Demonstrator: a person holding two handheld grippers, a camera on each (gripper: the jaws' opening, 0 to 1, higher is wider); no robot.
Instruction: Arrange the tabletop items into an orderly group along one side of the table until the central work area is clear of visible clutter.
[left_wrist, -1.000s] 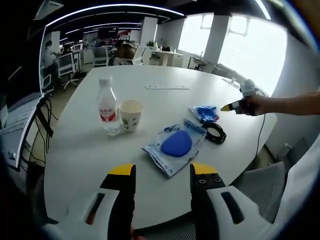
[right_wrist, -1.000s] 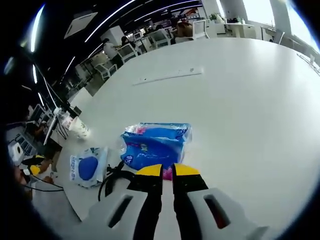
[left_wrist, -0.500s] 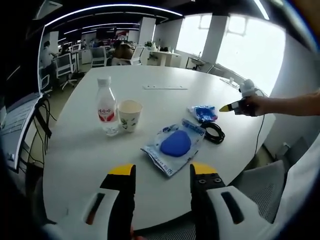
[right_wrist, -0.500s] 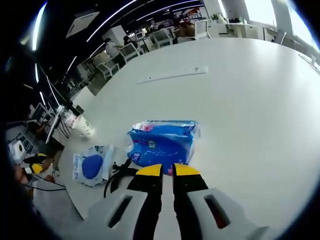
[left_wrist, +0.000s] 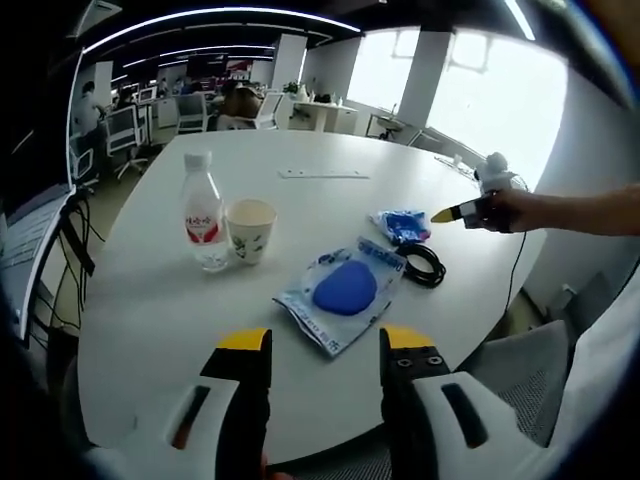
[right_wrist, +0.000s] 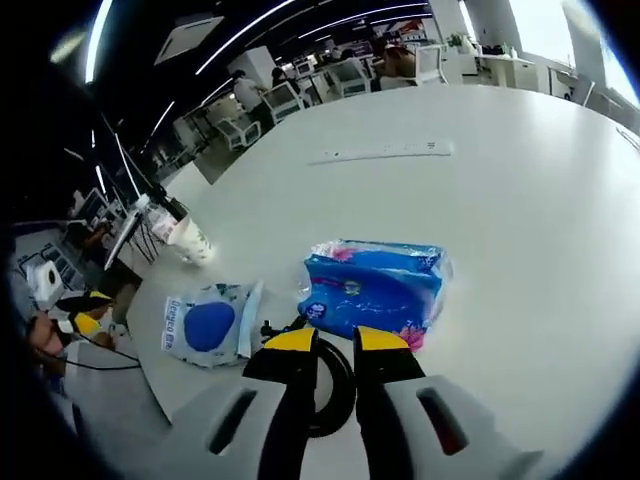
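Tabletop items lie grouped on the white round table (left_wrist: 330, 150). In the left gripper view we note a water bottle (left_wrist: 202, 213) with a red label, writing unreadable, beside a paper cup (left_wrist: 249, 229). Right of these lies a clear pouch holding a blue pad (left_wrist: 343, 292), then a coiled black cable (left_wrist: 423, 263) and a blue tissue pack (left_wrist: 402, 224). Our left gripper (left_wrist: 314, 345) hovers released over the near edge. In the right gripper view, the right gripper (right_wrist: 334, 342) sits nearly closed above the cable (right_wrist: 335, 385), grasping nothing; the tissue pack (right_wrist: 378, 291) lies just beyond, print illegible.
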